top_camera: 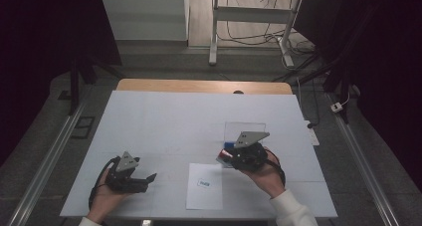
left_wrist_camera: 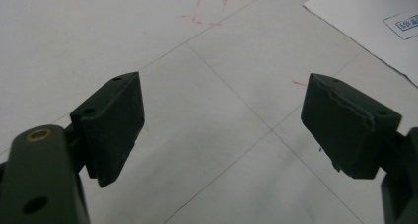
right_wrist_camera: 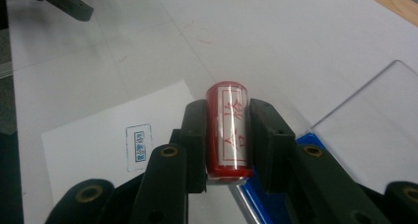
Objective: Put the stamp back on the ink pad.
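Two claws in your hands: your right claw [right_wrist_camera: 227, 135] pinches a red stamp [right_wrist_camera: 227, 130] above the paper sheet [top_camera: 204, 186]; your left claw [left_wrist_camera: 222, 125] sits spread over the tabletop [top_camera: 164, 121].

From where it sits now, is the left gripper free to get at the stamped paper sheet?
Probably yes. The left gripper is open and empty, and only bare table mat lies between it and the paper sheet.
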### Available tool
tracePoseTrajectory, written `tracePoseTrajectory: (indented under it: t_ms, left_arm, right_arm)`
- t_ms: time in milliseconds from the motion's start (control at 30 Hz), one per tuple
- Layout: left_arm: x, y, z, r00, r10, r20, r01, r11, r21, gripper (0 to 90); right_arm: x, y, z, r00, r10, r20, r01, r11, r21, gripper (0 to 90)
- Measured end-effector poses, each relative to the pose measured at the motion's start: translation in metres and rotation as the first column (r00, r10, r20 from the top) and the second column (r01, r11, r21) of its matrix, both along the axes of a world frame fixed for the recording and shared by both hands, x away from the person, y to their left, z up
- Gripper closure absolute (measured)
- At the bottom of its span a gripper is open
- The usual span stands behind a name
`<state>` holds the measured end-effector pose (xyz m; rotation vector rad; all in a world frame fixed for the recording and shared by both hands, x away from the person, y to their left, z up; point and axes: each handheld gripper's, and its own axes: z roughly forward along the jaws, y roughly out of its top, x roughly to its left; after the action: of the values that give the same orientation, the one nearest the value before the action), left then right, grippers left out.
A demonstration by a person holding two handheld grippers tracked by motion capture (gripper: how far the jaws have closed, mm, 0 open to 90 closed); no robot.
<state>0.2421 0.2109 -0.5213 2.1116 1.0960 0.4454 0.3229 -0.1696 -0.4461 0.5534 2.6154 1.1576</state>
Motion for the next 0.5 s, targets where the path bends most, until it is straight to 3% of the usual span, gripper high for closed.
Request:
tracePoseTrajectory:
  t_ms: [500]
  left_arm:
    - [0.0, 0.0, 0.0, 1.0, 0.001, 0.002, -0.001, 1.0, 0.001, 17.2]
  right_arm:
    - [0.015, -0.026, 0.0, 0.9948, -0.102, -0.002, 0.102, 0.995, -0.004, 69.1]
